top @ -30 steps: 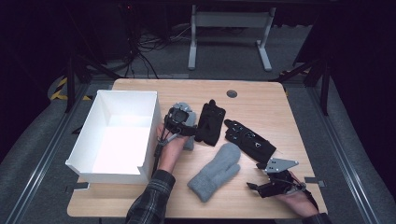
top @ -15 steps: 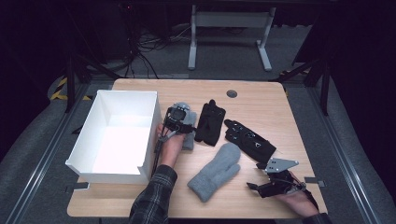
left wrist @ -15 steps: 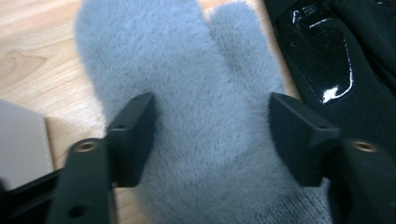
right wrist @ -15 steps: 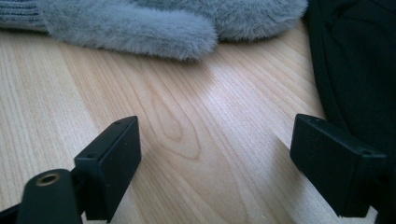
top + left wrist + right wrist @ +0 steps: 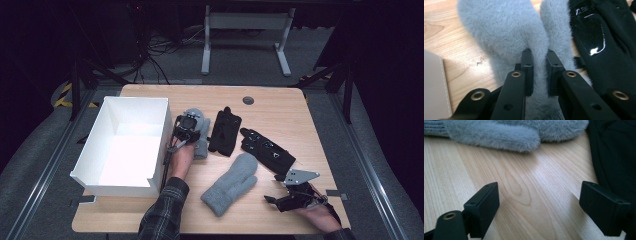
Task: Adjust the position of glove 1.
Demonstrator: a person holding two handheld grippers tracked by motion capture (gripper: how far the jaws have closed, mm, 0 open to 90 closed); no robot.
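At nine o'clock on the table (image 5: 150, 222) we see the white box (image 5: 95, 150). Just beside its right wall lies the grey mitten (image 5: 201, 131), and our left gripper (image 5: 537, 75) has just been closing, its jaws now pinching a fold of that mitten's fur. At one o'clock from it lies a black glove (image 5: 606, 47). Toward five o'clock, our right gripper (image 5: 539, 212) rests with jaws wide apart over bare wood; a second grey mitten (image 5: 506, 131) lies at twelve o'clock from it.

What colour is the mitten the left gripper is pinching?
Grey and fuzzy. The mitten shows best in the left gripper view, pinched in the left gripper.
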